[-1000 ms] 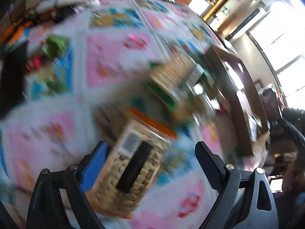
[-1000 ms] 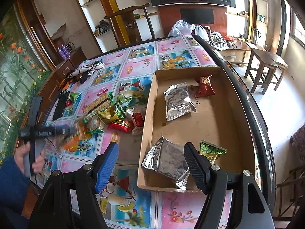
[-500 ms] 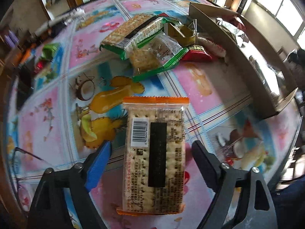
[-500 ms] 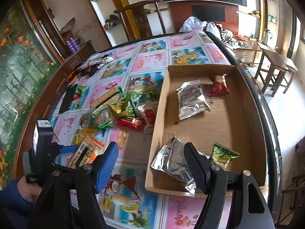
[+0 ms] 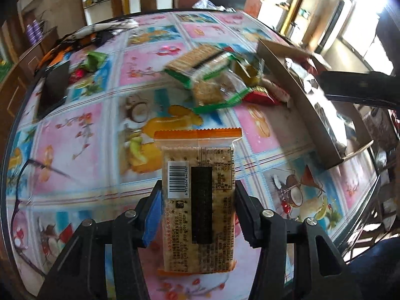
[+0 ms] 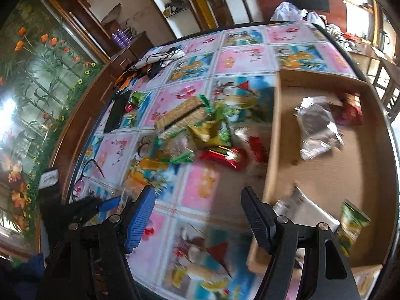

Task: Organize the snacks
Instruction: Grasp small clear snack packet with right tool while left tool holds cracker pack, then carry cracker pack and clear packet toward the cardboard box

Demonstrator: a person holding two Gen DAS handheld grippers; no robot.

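Note:
An orange-edged cracker pack (image 5: 200, 200) with its barcode side up lies lengthwise between the fingers of my left gripper (image 5: 197, 200). The jaws are closing, and both pads touch the pack's long sides. My right gripper (image 6: 197, 215) hovers open over the fruit-print tablecloth, with nothing between its fingers. Just to its right is the cardboard box (image 6: 325, 175). The box holds two silver bags (image 6: 317, 127), a red packet (image 6: 350, 110) and a green packet (image 6: 352, 222). A pile of loose snacks lies left of the box, among them a green cracker pack (image 6: 180, 117) and a red packet (image 6: 222, 155).
A black phone (image 5: 53, 87) and a pair of glasses (image 5: 25, 187) lie at the table's left side. Crumpled cloth (image 6: 155, 60) sits at the far left corner. The box wall (image 5: 300, 100) rises right of the pile. The table's front edge is close below both grippers.
The left jaws have narrowed onto the cracker pack, which now sits deeper between the fingers. The right gripper has swung left and lower, from over the box to the tablecloth beside it.

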